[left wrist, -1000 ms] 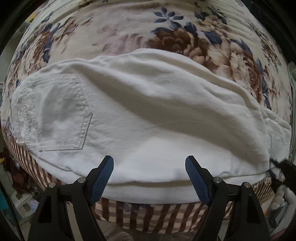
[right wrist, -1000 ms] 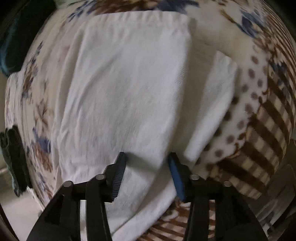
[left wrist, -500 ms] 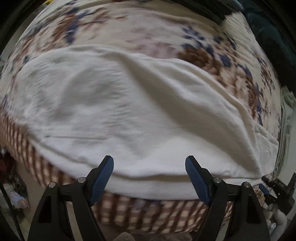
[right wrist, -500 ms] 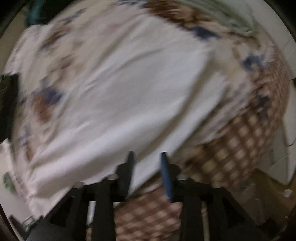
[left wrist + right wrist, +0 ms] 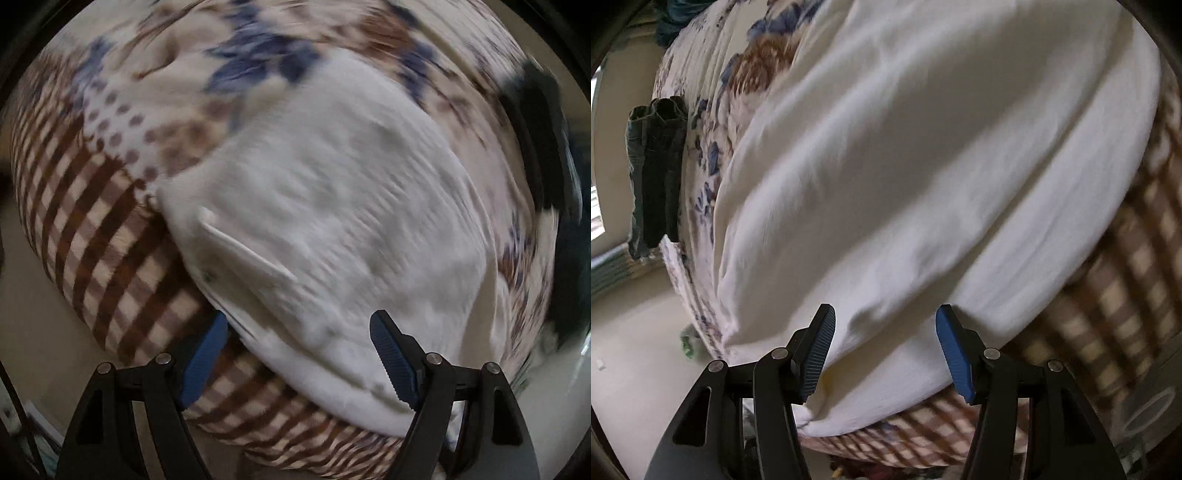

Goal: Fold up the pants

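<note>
Nearest in the left wrist view: left gripper (image 5: 299, 354), jaws spread wide, nothing pinched, poised over the near corner of the white pants (image 5: 332, 206). One blue pad low over the checked edge of the blanket (image 5: 92, 206), the other over white cloth. Whether either pad touches fabric: cannot tell through the blur.

Nearest in the right wrist view: right gripper (image 5: 884, 350), jaws likewise spread, empty, straddling the near edge of the pants (image 5: 923, 166) where the cloth sags over the blanket's (image 5: 1126, 266) checked border.

Farther out: pants spread across the flowered blanket, broad soft ridges running along the legs, apparently already doubled leg on leg. A raised flap or pocket edge near the left gripper. Beyond, at the far left of the right view, a dark folded garment (image 5: 653, 177) hanging off the bed's edge.

Likely trouble from here: closing on only the top layer, so the lower leg stays behind and the fold skews; catching blanket pile along with the hem, dragging bedding; uneven lift between the two grippers, twisting the wrinkled cloth; near edge slipping off the bed.

Hard to make out: left view smeared by motion, seams and waistband unclear; pant hems and far end cut off; layer count under the top surface hidden.
</note>
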A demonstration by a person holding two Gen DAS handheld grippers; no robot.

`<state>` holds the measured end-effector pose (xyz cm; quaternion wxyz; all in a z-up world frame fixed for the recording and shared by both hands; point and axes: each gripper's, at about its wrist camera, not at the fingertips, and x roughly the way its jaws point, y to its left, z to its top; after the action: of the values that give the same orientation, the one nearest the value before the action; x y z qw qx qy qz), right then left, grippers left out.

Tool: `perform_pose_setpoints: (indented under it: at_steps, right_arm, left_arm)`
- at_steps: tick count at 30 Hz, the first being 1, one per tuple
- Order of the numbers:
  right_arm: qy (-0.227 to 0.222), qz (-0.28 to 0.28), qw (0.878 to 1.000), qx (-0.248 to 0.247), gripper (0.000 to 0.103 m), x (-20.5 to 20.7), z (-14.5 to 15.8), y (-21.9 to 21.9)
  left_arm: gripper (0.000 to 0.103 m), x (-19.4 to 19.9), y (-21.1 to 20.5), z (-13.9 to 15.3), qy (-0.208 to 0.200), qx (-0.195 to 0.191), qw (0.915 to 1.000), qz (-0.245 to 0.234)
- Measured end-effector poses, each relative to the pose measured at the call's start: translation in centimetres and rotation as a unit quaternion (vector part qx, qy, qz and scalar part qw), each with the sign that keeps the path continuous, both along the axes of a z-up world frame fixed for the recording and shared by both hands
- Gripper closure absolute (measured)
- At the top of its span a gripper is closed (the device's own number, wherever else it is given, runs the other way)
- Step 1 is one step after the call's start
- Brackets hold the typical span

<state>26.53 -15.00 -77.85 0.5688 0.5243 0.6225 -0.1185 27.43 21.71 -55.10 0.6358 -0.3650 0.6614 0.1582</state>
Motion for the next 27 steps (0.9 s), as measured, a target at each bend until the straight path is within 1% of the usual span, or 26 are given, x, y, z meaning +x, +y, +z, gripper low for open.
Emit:
perform_pose_setpoints:
  at_steps: [2,4,5,6,7,8,9,10,11,12,14,16,18,20,22,25,27]
  right_arm:
    - [-0.003,-0.006,1.000,-0.002,0.043,-0.1,-0.1,1.2]
    - [-0.005,-0.008,1.000,-0.002,0.043,1.4,-1.0,2.2]
    - [-0.008,-0.012,1.000,0.002,0.043,1.5,-1.1,1.9]
    - [-0.011,-0.015,1.000,0.005,0.049,2.2,-1.5,1.9]
    - [-0.019,-0.021,1.000,0.003,0.057,2.6,-1.4,2.4]
    - [-0.022,-0.021,1.000,-0.002,0.080,3.1,-1.4,2.5]
    - [-0.018,-0.016,1.000,-0.014,0.089,3.6,-1.2,2.8]
    - [-0.019,-0.012,1.000,-0.022,0.090,4.2,-1.2,3.1]
    - [-0.026,-0.004,0.999,-0.038,0.094,4.5,-0.4,3.6]
    - [-0.030,0.006,0.998,-0.051,0.094,4.6,0.3,4.0]
    - [-0.032,0.020,0.997,-0.070,0.094,4.3,1.8,4.8]
    - [-0.030,0.020,0.997,-0.069,0.095,3.4,2.8,5.4]
    - [-0.028,0.022,0.997,-0.074,0.095,2.6,3.8,6.2]
    - [-0.027,0.032,0.996,-0.075,0.095,0.9,4.5,6.2]
    - [-0.019,0.038,0.996,-0.075,0.095,-0.5,4.4,6.0]
    - [0.006,0.030,0.997,-0.064,0.095,-1.6,2.7,5.8]
    - [0.017,0.038,0.997,-0.057,0.094,-1.5,1.6,5.4]
  left_arm:
    - [0.024,0.2,0.9,-0.9,-0.003,-0.019,0.9996,0.020]
    - [0.026,0.4,1.5,-2.4,0.002,-0.028,0.9989,0.039]
    - [0.038,0.5,1.6,-2.6,0.003,-0.021,0.9989,0.042]
    - [0.059,0.3,2.0,-2.3,-0.001,-0.001,0.9994,0.035]
    - [0.069,0.4,1.8,-1.9,-0.013,0.011,0.9995,0.025]
    - [0.083,0.6,1.3,-1.2,-0.026,0.028,0.9992,0.008]
    - [0.087,0.9,0.4,0.1,-0.044,0.057,0.9971,-0.024]
    - [0.088,0.9,-0.1,1.0,-0.054,0.071,0.9953,-0.039]
    - [0.089,0.8,-0.6,2.0,-0.067,0.082,0.9930,-0.052]
    - [0.090,1.0,-1.2,2.5,-0.073,0.087,0.9918,-0.058]
    - [0.090,0.8,-0.9,3.6,-0.084,0.086,0.9909,-0.061]
    - [0.090,1.0,0.1,4.4,-0.087,0.092,0.9897,-0.067]
    - [0.090,1.3,1.2,3.8,-0.080,0.083,0.9913,-0.063]
    - [0.090,1.6,1.9,2.9,-0.066,0.084,0.9919,-0.069]
    - [0.090,1.2,2.2,1.9,-0.054,0.085,0.9922,-0.074]
    - [0.090,0.4,2.5,1.2,-0.044,0.080,0.9928,-0.077]
    - [0.084,0.4,2.3,1.1,-0.036,0.078,0.9931,-0.080]
